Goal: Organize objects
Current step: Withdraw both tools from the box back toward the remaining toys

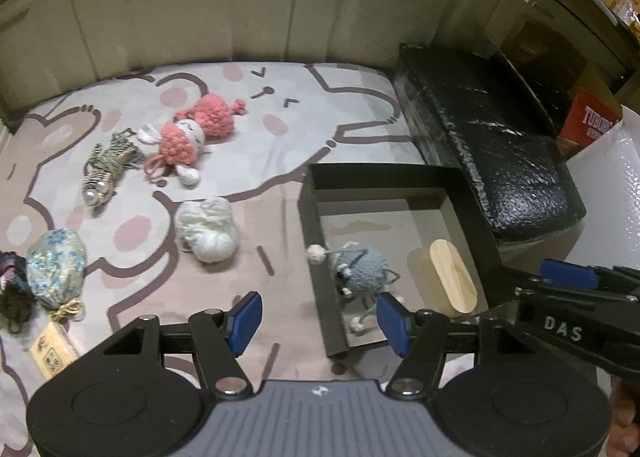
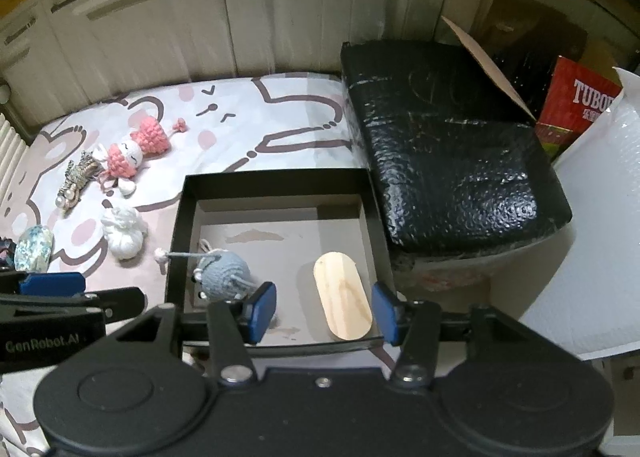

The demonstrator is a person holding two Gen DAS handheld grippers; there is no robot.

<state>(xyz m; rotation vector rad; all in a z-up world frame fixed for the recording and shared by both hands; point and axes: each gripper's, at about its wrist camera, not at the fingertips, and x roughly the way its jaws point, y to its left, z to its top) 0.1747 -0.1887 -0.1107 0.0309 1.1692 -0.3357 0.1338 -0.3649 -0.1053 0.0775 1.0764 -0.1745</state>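
A black open box (image 1: 312, 217) (image 2: 276, 183) sits on the patterned cloth. Inside lie a grey crochet toy (image 1: 362, 267) (image 2: 224, 273), its cord hanging over the left wall, and an oval wooden piece (image 1: 452, 275) (image 2: 342, 293). My left gripper (image 1: 318, 321) is open and empty, over the box's near left corner. My right gripper (image 2: 324, 311) is open and empty above the box's near edge, in front of the wooden piece. On the cloth lie a pink crochet doll (image 1: 196, 129) (image 2: 134, 149), a white yarn ball (image 1: 208, 229) (image 2: 124, 233), a pearl-tipped tassel (image 1: 106, 169) (image 2: 76, 181) and a floral pouch (image 1: 56, 269) (image 2: 34, 249).
A black wrapped block (image 1: 492, 149) (image 2: 452, 145) stands right of the box. A red carton (image 1: 588, 123) (image 2: 576, 105) and white bubble wrap (image 2: 592, 237) lie further right. Cabinet doors (image 2: 300, 5) close off the back. A dark knit item (image 1: 10, 285) and a wooden tag (image 1: 50, 349) lie far left.
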